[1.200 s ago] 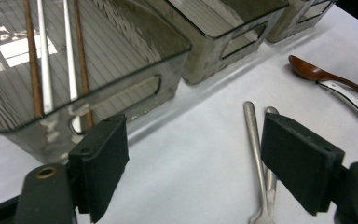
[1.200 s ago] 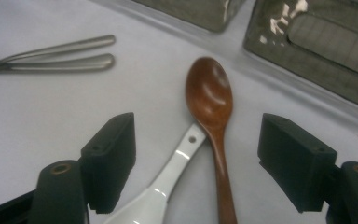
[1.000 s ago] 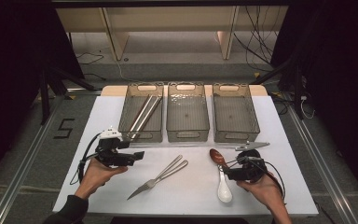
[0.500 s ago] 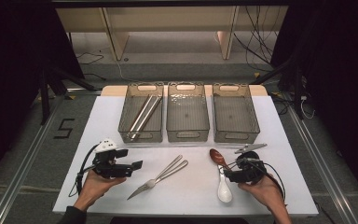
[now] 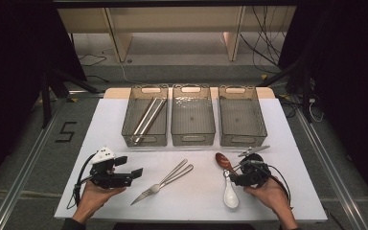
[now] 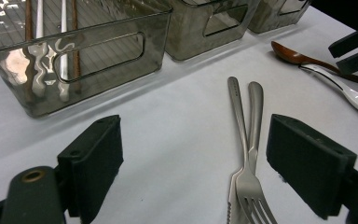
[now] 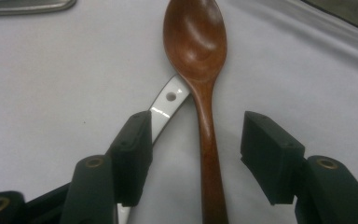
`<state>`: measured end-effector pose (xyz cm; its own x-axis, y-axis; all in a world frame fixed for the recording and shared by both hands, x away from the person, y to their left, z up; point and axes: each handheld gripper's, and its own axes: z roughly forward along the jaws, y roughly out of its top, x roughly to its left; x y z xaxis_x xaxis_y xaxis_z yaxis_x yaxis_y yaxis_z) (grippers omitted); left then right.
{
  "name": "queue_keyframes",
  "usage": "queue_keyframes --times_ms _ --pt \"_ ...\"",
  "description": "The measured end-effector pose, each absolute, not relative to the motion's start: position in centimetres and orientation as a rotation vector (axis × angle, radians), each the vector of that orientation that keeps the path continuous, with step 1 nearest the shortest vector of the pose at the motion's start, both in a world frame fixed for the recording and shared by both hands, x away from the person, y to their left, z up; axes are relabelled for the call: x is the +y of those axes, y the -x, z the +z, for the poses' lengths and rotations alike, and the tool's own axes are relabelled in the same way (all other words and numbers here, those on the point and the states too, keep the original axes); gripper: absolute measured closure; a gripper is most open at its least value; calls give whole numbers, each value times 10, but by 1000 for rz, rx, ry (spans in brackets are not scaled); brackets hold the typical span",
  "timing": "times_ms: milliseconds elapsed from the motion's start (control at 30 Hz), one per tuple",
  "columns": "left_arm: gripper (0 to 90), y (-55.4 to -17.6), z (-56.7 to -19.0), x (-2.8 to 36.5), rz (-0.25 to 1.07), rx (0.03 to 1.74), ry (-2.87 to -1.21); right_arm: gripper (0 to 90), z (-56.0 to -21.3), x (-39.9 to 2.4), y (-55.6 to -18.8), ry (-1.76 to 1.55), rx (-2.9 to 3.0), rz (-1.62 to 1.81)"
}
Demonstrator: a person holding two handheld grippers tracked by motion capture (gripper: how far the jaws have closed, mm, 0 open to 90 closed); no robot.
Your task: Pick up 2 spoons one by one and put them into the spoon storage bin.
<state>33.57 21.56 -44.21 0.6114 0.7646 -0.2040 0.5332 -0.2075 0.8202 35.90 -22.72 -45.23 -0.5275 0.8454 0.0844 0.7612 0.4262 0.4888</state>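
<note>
1. Three bins stand in a row at the far side of the table (image 5: 287, 191) in the high view: the left bin (image 5: 144, 122) holds long rods, the middle bin (image 5: 192, 120) and right bin (image 5: 242, 122) look bare. The left gripper (image 5: 136, 172) lies level in the person's left hand (image 5: 93, 196), pointing toward the fork (image 5: 165, 179) and knife (image 5: 158, 186), which lie crossed just ahead of it. The right gripper (image 5: 232, 178) sits over the wooden spoon (image 5: 225, 162) and the white spoon (image 5: 230, 194), which cross each other near the right hand (image 5: 268, 194). A metal clip (image 5: 253, 151) lies just beyond them.

2. Left gripper view: the left gripper (image 6: 193, 163) has its jaws wide apart with nothing gripped. The fork (image 6: 251, 163) and knife (image 6: 237, 140) lie on the table between the jaws, nearer the right one, touching neither. The left bin (image 6: 74, 60) stands ahead, with both spoons off to the right.

3. Right gripper view: the right gripper (image 7: 196, 154) has its jaws partly open, and they have just been closing. The wooden spoon (image 7: 200, 70) has its handle between them, with a gap on each side, so it is not yet clamped. The white spoon (image 7: 165, 107) has its handle running under the left jaw.
</note>
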Motion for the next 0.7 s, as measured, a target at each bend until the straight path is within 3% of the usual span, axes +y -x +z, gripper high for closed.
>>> queue_keyframes --times_ms 700 --pt "179 -332 -449 207 322 994 -1925 757 -459 -219 -374 -1408 2610 522"
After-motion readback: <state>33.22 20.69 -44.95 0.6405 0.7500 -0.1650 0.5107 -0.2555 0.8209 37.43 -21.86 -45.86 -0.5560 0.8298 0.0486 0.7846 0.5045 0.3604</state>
